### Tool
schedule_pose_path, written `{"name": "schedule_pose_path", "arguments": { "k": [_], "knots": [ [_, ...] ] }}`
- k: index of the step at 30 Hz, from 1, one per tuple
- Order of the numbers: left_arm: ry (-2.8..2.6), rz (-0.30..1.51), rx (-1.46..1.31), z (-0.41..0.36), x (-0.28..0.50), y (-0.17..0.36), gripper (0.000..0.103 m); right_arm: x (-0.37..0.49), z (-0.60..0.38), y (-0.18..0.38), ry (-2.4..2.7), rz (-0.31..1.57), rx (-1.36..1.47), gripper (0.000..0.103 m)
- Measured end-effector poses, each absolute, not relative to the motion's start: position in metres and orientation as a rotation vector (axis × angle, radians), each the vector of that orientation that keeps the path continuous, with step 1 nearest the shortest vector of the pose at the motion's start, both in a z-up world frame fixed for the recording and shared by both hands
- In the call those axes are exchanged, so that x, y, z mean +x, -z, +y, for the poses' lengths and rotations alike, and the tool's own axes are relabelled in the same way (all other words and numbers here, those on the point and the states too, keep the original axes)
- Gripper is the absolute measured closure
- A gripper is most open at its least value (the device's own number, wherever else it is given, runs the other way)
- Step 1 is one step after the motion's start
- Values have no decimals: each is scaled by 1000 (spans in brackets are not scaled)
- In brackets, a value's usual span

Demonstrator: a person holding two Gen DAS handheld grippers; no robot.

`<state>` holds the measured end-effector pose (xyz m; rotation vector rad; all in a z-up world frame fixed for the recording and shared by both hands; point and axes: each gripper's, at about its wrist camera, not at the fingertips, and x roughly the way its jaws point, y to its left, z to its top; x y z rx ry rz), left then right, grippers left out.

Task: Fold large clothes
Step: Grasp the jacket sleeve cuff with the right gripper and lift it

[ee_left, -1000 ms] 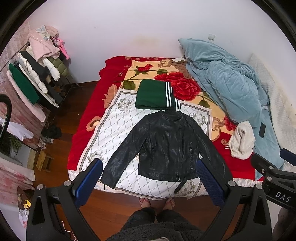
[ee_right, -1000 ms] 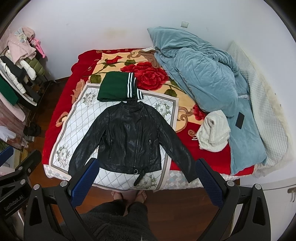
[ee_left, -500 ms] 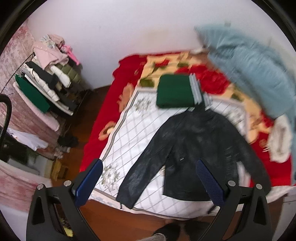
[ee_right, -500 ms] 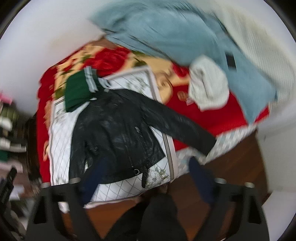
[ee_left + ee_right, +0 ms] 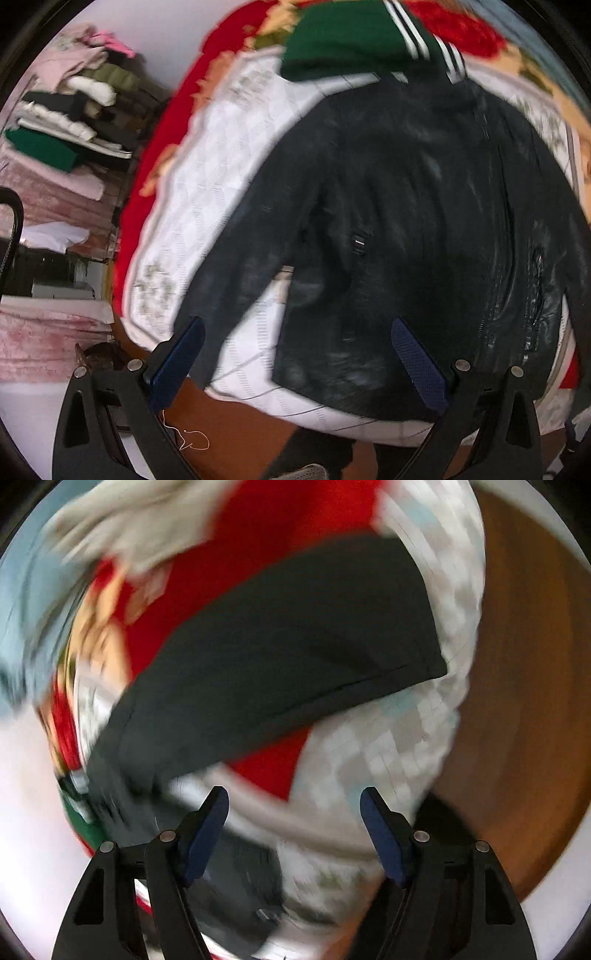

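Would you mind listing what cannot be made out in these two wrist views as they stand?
- Left wrist view: motion blur smears the black jacket; its right sleeve is cut off by the frame edge.
- Left wrist view: the folded green garment is cropped by the top edge.
- Right wrist view: heavy blur; only a black sleeve reads, and the bedding pattern is smeared.
- The items on the rack are too blurred to identify.

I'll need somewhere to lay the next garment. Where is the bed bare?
Bare quilt lies between the black jacket sleeve and the bed's red edge. Crowded: the folded green garment sits against the jacket's collar. The right wrist view is too blurred to judge.
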<state>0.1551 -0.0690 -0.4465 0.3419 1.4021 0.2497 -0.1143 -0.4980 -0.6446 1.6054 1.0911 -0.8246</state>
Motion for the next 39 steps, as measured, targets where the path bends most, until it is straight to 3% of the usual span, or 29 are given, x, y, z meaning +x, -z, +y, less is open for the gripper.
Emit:
{"name": "schedule_pose_path", "arguments": {
  "k": [4, 5, 7, 8, 14, 17, 18, 20, 22, 25, 32, 39],
  "knots": [
    [-200, 1442, 375, -114, 165, 489, 0, -135, -521, 699, 857, 892, 1794, 30],
    [-184, 1444, 375, -126, 167, 496, 0, -137, -528, 702, 855, 822, 1813, 37],
    [-150, 1452, 370, -146, 170, 505, 0, -140, -540, 692, 876, 713, 1783, 65],
    [-135, 1451, 366, -155, 171, 507, 0, -139, -544, 685, 885, 684, 1757, 67],
    [-34, 1418, 375, -200, 166, 516, 0, -118, -560, 674, 837, 693, 1624, 68],
    [-7, 1427, 378, -213, 163, 525, 0, -110, -567, 693, 837, 713, 1628, 59],
    [-1, 1425, 382, -218, 163, 527, 0, -109, -568, 696, 845, 691, 1631, 60],
    [8, 1408, 383, -217, 164, 530, 0, -108, -566, 693, 890, 678, 1600, 73],
    [12, 1388, 397, -215, 164, 533, 0, -106, -560, 678, 946, 669, 1547, 86],
    [4, 1381, 393, -210, 165, 536, 0, -106, -551, 649, 980, 661, 1482, 90],
    [-55, 1383, 319, -167, 178, 530, 0, -69, -530, 553, 912, 663, 1215, 92],
    [-156, 1365, 258, -92, 194, 512, 0, 41, -469, 481, 684, 724, 943, 93]
  ]
}}
